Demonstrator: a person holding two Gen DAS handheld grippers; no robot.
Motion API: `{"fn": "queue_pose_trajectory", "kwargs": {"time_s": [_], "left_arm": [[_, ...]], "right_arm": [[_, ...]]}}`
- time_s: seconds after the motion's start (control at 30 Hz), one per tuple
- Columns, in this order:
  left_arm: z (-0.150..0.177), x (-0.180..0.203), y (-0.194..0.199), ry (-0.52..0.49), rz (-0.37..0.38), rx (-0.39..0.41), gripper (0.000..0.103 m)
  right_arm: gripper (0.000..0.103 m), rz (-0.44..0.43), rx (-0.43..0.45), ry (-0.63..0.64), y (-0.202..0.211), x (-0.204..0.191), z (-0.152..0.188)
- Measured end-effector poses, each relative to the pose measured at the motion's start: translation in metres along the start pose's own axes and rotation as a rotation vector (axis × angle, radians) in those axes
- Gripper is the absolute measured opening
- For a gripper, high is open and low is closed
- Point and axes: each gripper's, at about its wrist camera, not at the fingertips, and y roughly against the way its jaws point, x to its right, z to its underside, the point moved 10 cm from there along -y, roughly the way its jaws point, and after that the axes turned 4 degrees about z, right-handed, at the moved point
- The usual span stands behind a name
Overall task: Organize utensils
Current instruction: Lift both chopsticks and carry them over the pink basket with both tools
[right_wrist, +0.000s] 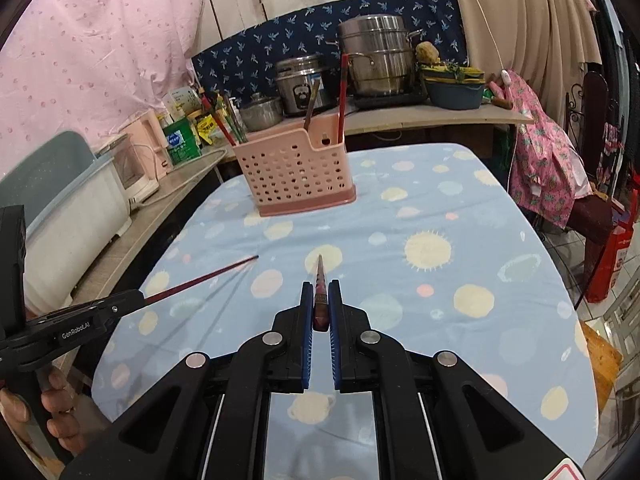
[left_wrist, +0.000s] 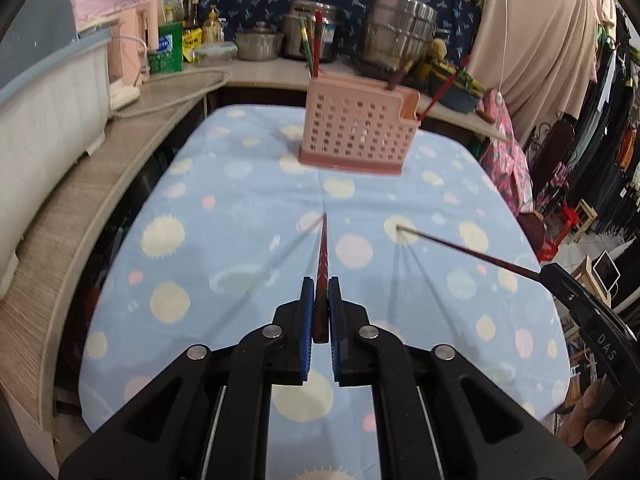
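Because each chopstick must drop tip-first into the pink holder (left_wrist: 354,128) near the surface's far edge, the left gripper (left_wrist: 319,292) and right gripper (right_wrist: 320,296) have their fingers clamped on a chopstick's thick end, left chopstick (left_wrist: 322,256) and right chopstick (right_wrist: 321,280) pointing forward, tips clear above the spotted cloth (left_wrist: 240,240).

Your left gripper (left_wrist: 319,298) and right gripper (right_wrist: 321,300) both angle downward side by side, jaws clamped tight, each pinching a chopstick (left_wrist: 322,262) lengthwise.
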Motion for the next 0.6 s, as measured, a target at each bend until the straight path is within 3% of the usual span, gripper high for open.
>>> {"fn": "queue_pose_trajectory", "kwargs": {"time_s": [0.27, 0.6], "left_arm": [[-0.072, 0.001, 0.014, 0.014, -0.005, 0.114, 0.007], [-0.151, 0.012, 0.014, 0.030, 0.018, 0.200, 0.007]], "right_arm": [[0.007, -0.034, 0.100, -0.024, 0.006, -0.002, -0.061], [0.007, -0.085, 0.156, -0.065, -0.009, -0.006, -0.122]]}}
